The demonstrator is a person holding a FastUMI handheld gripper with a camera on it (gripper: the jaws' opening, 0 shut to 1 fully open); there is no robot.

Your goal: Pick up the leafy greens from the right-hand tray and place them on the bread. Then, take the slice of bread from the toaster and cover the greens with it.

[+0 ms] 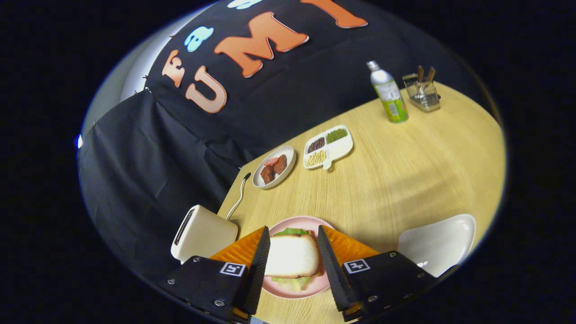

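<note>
Hovering over the plate (275,288), my gripper (293,237) was spread wide, fingers flanking the bread (291,255), greens (290,231) beneath it, toaster (202,234) beside

A pale wooden surface (405,180) spreads ahead of my fingers (292,245), which stand apart over a pink plate (288,288) at its near edge. A white toaster (202,234) sits beside that plate, its cord (238,198) trailing toward a small dish (274,166). Just beyond lies a divided dish (328,146); on the plate's other side rests an empty white tray (438,243). A bottle (389,94) and a wire rack (422,94) stand far back.
</note>
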